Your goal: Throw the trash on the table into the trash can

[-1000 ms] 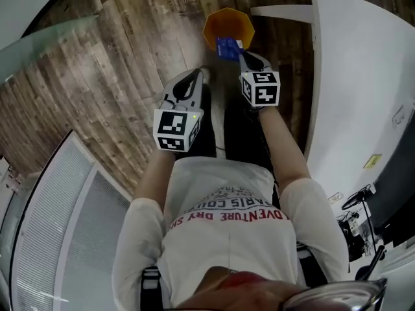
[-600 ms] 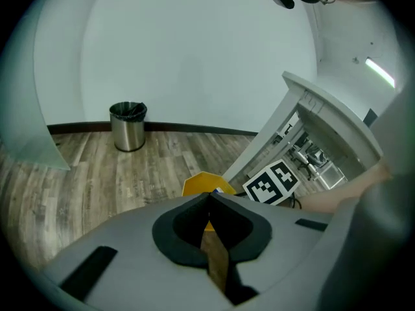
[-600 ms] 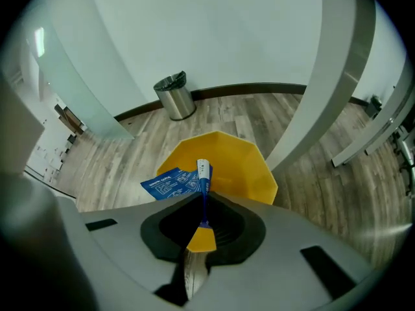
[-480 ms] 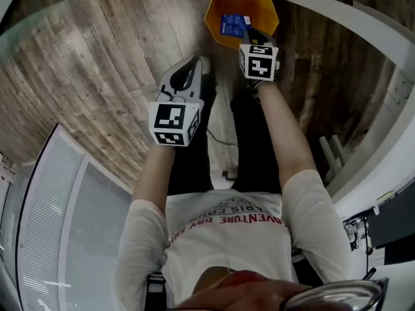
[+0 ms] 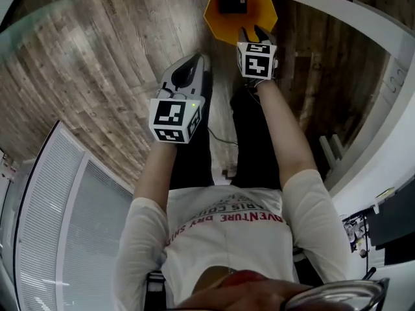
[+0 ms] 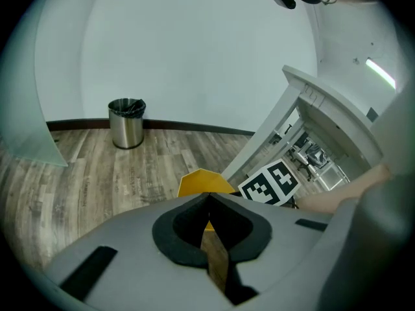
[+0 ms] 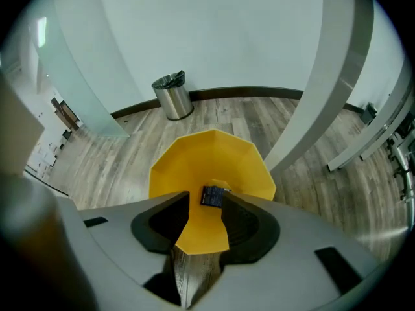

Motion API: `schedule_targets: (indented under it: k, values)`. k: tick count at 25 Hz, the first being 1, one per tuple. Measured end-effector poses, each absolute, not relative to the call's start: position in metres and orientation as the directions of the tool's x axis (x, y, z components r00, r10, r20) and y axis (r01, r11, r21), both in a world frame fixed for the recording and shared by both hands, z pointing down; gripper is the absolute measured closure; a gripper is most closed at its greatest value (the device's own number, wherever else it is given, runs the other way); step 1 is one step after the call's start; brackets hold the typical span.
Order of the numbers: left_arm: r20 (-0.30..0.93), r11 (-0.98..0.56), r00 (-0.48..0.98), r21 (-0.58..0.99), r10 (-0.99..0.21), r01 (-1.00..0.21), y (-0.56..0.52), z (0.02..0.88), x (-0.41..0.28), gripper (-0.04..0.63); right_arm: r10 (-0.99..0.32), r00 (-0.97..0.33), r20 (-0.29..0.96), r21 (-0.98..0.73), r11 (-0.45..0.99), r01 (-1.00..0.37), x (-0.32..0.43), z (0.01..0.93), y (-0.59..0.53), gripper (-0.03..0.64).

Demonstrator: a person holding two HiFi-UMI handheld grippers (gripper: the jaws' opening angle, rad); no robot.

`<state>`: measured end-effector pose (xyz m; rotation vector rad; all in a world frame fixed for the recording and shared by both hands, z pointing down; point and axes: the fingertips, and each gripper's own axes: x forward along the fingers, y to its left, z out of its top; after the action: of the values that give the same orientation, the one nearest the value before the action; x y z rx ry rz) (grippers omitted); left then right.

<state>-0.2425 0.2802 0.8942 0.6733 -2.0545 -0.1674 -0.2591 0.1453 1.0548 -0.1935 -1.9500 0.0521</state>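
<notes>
Far left: white slatted panel (image 5: 58,225) and a frosted glass pane (image 6: 26,109), both over a wood plank floor (image 5: 97,57). Steel bin with black liner (image 6: 126,123) stands by the back wall, well apart from everything else. The left hand-held gripper (image 5: 198,59) is held low over the floor beside the person's dark trouser leg; its jaws are pressed together with nothing in them. In the left gripper view its own jaws cover most of the yellow trash can (image 6: 198,183), and the right one's marker cube (image 6: 272,181) shows just beside the can. The yellow trash can (image 5: 224,28) is many-sided, open-topped, and sits on the floor ahead of the feet. The trash, a dark blue packet (image 5: 231,5), lies inside the can on its bottom. The right hand-held gripper (image 5: 249,32) hangs over the can's near rim and overlaps it in the head view. Its jaws are opening and apart, and the pads press on nothing. In the right gripper view the packet (image 7: 211,196) shows in the gap between the tips but sits down in the can, not gripped. To the right, the curved edge of a white surface (image 5: 337,5) passes close by the can, with its pale leg (image 7: 331,76) standing just right of it.
</notes>
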Motion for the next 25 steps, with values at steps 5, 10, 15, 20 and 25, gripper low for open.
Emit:
schedule_targets:
  k: [5, 10, 15, 20, 25]
  values:
    - [0.726, 0.829, -0.424, 0.375, -0.541, -0.416, 0.271, 0.836, -0.254, 0.572, 0.171, -0.417, 0.892, -0.148, 0.985, 0.087, -0.272, 0.975, 0.144, 0.502]
    - [0.687, 0.789, -0.431, 0.358, -0.585, -0.499, 0.254, 0.734, -0.271, 0.572, 0.206, -0.536, 0.819, -0.165, 0.979, 0.123, -0.282, 0.837, 0.138, 0.574]
    - [0.609, 0.697, -0.421, 0.329, -0.672, -0.637, 0.219, 0.628, -0.300, 0.572, 0.151, -0.692, 0.706, -0.158, 0.986, 0.054, -0.297, 0.694, 0.120, 0.583]
    - [0.559, 0.562, -0.330, 0.314, -0.761, -0.765, 0.174, 0.533, -0.282, 0.572, 0.033, -0.787, 0.616, -0.153, 0.985, -0.079, -0.265, 0.567, 0.090, 0.591]
    - [0.445, 0.368, -0.222, 0.274, -0.868, -0.889, 0.090, 0.455, -0.255, 0.572, -0.177, -0.834, 0.523, -0.106, 0.957, -0.269, -0.206, 0.485, 0.014, 0.591]
